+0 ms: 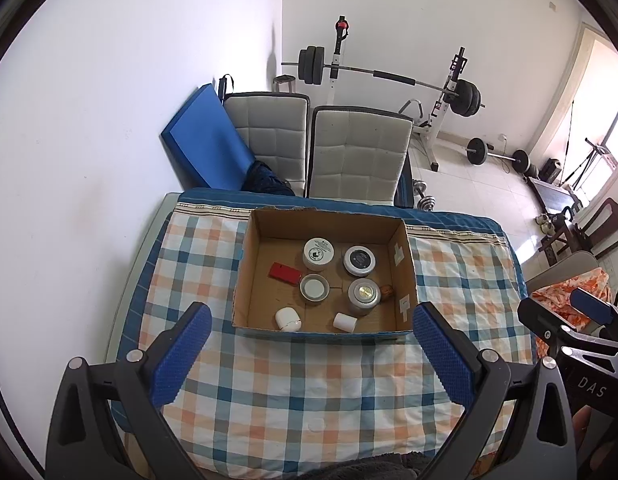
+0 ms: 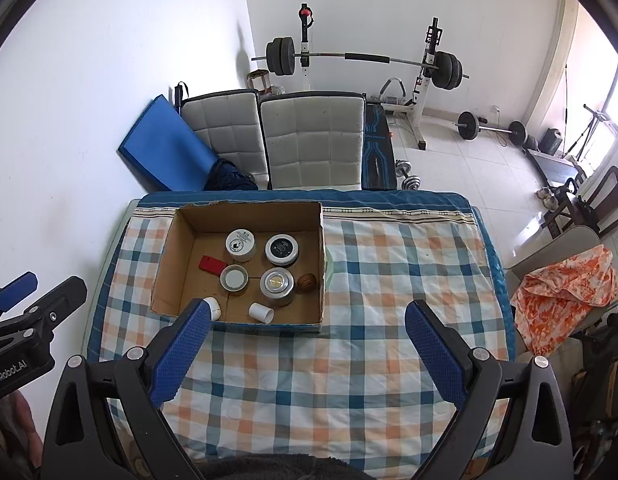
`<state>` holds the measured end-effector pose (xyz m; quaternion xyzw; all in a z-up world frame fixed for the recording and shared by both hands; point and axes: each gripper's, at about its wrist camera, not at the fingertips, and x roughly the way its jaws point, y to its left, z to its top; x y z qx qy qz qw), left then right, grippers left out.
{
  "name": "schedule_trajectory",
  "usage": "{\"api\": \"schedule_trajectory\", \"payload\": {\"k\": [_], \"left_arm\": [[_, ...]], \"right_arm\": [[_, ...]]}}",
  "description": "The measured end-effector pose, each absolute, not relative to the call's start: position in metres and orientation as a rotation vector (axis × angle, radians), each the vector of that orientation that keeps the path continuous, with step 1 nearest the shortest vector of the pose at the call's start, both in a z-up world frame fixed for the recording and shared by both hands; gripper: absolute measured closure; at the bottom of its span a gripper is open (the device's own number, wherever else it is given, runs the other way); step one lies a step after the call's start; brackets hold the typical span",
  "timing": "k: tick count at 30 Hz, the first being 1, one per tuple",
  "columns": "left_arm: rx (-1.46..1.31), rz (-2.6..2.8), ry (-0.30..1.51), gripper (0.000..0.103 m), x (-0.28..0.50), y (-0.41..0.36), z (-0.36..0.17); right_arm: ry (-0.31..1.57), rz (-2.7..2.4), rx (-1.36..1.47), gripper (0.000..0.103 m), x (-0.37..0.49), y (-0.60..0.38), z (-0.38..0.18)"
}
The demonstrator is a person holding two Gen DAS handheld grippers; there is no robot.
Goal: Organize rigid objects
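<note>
While both grippers hang above the near part of the checked tablecloth (image 1: 309,392), every loose item on view sits inside the cardboard box (image 1: 253,280), which rests on the cloth toward the table's far edge.

Box contents, placed relative to the box walls:
- White-lidded jar (image 1: 318,253) and black-lidded jar (image 1: 360,259), side by side near the far wall, both upright.
- Red flat piece (image 1: 284,273), lying on the floor toward the left wall.
- Small tin with a pale lid (image 1: 314,287), at the middle of the floor, just beside the red piece.
- Metal-lidded jar (image 1: 364,296), upright, right of the tin.
- Walnut-like brown object (image 1: 386,291), beside the metal-lidded jar and near the right wall; contact between them cannot be judged.
- Two white caps, one rounded (image 1: 287,319) and one cylindrical (image 1: 345,322), both lying close to the near wall.

Left gripper (image 1: 312,350): jaws spread wide, nothing between them, positioned nearer than the box's near wall and well above the cloth.

Right gripper (image 2: 307,346): jaws likewise spread wide and empty. In the right wrist view its left pad overlaps the box's near wall and part of the rounded cap; whether it touches either cannot be determined.

Two white padded chairs (image 1: 357,152) stand beyond the box, past the table's far edge.
</note>
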<state>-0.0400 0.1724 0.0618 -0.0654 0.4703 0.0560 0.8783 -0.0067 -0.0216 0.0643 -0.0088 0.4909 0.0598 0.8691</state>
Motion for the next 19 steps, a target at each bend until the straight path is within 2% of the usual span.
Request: {"api": "schedule_trajectory", "payload": {"k": [19], "left_arm": [[-0.134, 0.107, 1.001, 0.0, -0.04, 0.17, 0.052]], "right_arm": [[1.056, 0.126, -0.014, 0.004, -0.008, -0.02, 0.051]]}}
